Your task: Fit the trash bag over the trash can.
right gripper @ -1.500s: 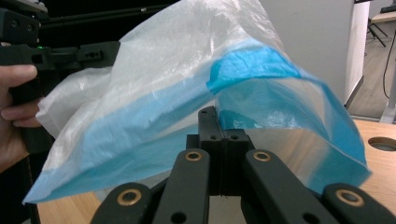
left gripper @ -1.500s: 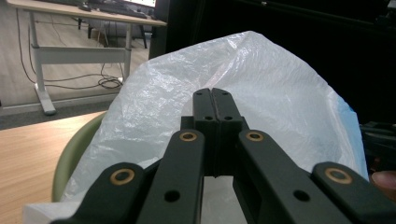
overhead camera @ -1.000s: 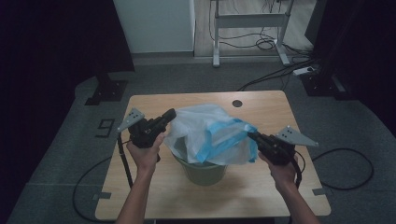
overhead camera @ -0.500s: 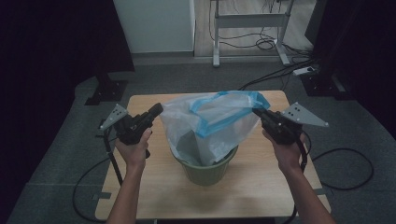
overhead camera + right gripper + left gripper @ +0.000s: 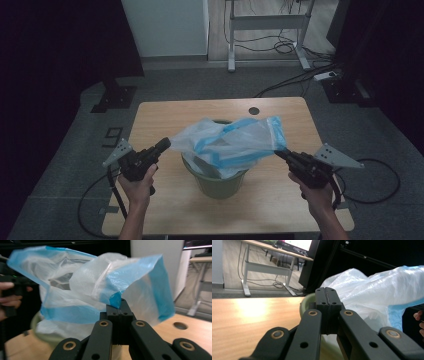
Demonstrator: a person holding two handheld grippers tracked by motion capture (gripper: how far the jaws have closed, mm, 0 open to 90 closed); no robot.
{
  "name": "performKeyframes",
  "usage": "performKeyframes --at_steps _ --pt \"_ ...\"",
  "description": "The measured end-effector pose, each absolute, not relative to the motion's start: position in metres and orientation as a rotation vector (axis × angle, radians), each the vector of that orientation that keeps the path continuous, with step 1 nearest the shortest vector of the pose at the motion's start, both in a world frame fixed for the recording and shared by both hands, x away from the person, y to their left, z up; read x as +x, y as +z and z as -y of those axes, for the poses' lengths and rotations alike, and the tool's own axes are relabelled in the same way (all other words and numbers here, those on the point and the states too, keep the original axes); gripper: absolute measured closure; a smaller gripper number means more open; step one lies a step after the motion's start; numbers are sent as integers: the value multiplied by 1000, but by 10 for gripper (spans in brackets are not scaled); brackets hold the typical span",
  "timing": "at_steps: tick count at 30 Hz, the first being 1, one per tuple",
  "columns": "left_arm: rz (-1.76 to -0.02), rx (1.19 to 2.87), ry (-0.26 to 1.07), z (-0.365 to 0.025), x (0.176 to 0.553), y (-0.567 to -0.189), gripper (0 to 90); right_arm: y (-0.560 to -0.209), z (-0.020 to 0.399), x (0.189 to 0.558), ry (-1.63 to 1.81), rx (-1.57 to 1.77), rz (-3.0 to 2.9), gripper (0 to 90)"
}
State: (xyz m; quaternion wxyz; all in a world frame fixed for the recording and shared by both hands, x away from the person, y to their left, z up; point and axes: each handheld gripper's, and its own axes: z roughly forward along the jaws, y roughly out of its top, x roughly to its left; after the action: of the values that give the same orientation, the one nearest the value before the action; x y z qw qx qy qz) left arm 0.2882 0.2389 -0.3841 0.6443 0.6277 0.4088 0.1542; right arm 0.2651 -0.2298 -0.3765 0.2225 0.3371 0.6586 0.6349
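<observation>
Nearest me, the person's two forearms come up over the front edge of the pale wooden desk (image 5: 165,112), each hand carrying a black pair of tongs. The left tongs (image 5: 165,144) are pressed fully together, and as far as I can tell they pinch the near-left hem of the thin translucent white bin bag with the blue drawstring band (image 5: 235,142). The right tongs (image 5: 278,153) are clamped the same way on the bag's blue-edged corner, plainly so in the right gripper view (image 5: 117,302).

A second ago the bag sat bunched over the round green plastic waste bin (image 5: 217,180). Half a second ago it was lifted tall and narrow. Now the hands have spread apart and the left has dropped, so the bag is stretched wide and low, its mouth held just above the bin's rim with its lower part hanging inside. I'd judge they are opening the mouth to fold it over the rim, and that this step is about half done.

The bin stands near the middle of the desk, well clear of all edges, with bare wood on both sides for the hands to swing down. Farther back, a small round cable hole (image 5: 254,110) sits near the far edge, and beyond it a white metal frame (image 5: 265,22) stands among cables on the floor.
</observation>
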Motion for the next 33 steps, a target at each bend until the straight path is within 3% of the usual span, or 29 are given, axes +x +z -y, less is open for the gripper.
performKeyframes --at_steps 20,22,33 --pt "-953 1434 314 -257 262 -416 888 -431 215 231 1709 940 -1959 892" --pt "-938 1429 335 -255 259 -410 744 -427 213 231 1706 918 -1951 892" --pt "-841 1508 435 -227 249 -366 395 -402 207 235 1710 870 -1918 892"
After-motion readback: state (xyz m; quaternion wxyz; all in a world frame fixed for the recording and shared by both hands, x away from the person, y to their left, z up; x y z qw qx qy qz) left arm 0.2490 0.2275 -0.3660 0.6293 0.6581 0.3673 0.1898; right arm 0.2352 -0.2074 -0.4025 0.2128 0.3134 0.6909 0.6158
